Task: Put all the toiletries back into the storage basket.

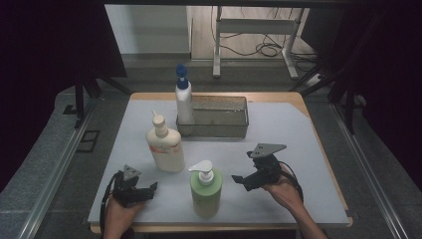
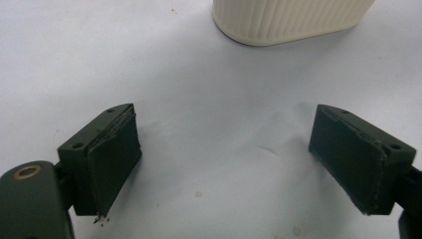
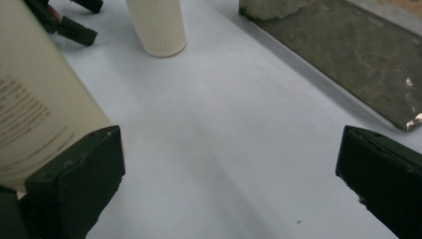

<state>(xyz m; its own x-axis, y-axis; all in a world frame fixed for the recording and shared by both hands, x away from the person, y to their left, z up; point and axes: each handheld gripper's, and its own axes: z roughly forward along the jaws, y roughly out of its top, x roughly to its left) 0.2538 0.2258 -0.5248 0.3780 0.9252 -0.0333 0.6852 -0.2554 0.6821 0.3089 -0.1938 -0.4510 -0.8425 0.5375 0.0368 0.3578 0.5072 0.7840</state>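
Here the green pump bottle (image 1: 206, 191) stands upright near the front of the desk (image 1: 298, 129), between the left gripper (image 1: 149, 189) and the right gripper (image 1: 239, 180). Both sets of jaws gape wide and hold nothing (the cream bottle (image 1: 165, 147) stands just behind, upright).
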